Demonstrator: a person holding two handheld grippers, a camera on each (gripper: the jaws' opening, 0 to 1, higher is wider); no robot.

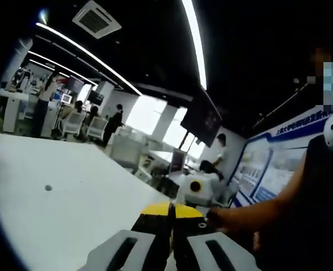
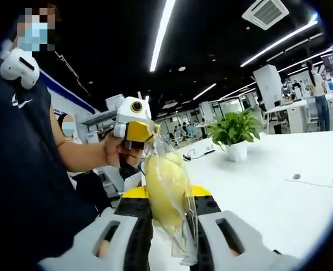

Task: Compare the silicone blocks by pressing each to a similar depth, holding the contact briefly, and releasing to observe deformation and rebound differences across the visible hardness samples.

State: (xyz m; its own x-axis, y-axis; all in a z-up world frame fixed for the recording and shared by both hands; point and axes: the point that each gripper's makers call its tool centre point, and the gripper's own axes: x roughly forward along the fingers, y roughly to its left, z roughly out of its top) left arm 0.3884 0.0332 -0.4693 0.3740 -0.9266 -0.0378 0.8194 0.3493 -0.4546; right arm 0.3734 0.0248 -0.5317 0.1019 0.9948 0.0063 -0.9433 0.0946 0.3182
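Silicone block (image 2: 165, 192), pale yellow in a clear bag (image 2: 180, 226), is sitting clamped between the right hand-held gripper (image 2: 169, 217)'s jaws, bag top reaching up toward the left hand-held gripper (image 2: 134, 129) beyond. Left hand-held gripper (image 1: 170, 223) is showing jaws together; whether anything is caught in them, cannot tell. Risk, judged: slick film is letting the block slide sideways under squeeze, spoiling depth comparison. Table (image 2: 279, 186) lying farther off, right.

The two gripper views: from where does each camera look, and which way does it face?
Left gripper view: rides the left gripper, jaws shut, looking across the white table into the office; the person's forearm shows.
Right gripper view: rides the right gripper, clamping a yellow bagged block; the person's hand shows.
Shared: the table.
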